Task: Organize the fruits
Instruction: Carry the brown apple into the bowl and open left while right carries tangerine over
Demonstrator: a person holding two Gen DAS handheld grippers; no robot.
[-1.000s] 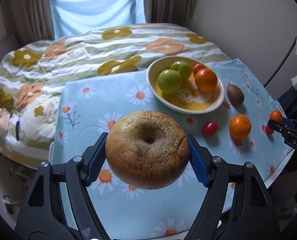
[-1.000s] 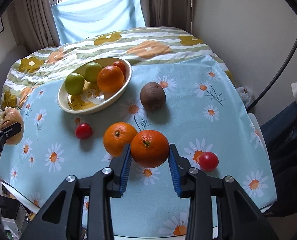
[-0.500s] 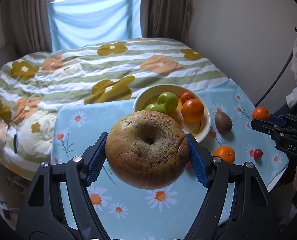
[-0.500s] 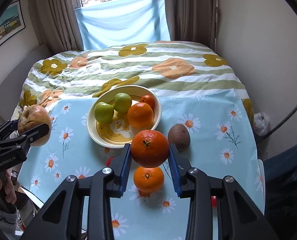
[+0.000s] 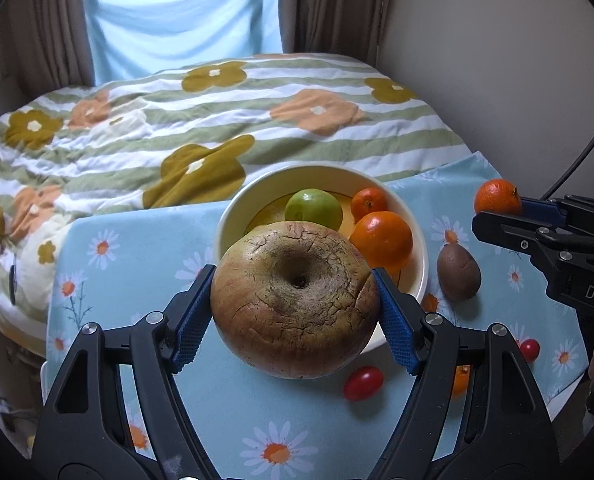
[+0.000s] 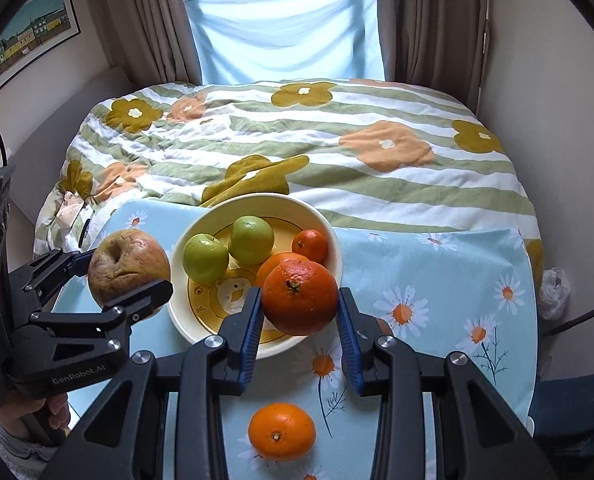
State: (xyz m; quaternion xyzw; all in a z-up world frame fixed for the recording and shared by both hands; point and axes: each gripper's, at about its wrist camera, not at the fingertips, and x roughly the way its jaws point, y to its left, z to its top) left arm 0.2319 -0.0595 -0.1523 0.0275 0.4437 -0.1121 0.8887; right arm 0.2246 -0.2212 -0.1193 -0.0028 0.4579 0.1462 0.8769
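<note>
The yellow bowl (image 6: 337,256) holds two green apples, one small mandarin and one orange. The left gripper (image 5: 295,298) squeezes a big wrinkly apple (image 5: 295,300) and the right gripper (image 6: 300,306) squeezes an orange (image 6: 299,296). Both fruits have moved from over the cloth to the bowl's near rim.

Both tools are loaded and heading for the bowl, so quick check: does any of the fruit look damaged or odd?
Yes. The apple held in the left tool looks past its best: its skin is cracked, wrinkled and browned around the stem hollow. The orange in the right tool and the fruit in the bowl look sound.
</note>
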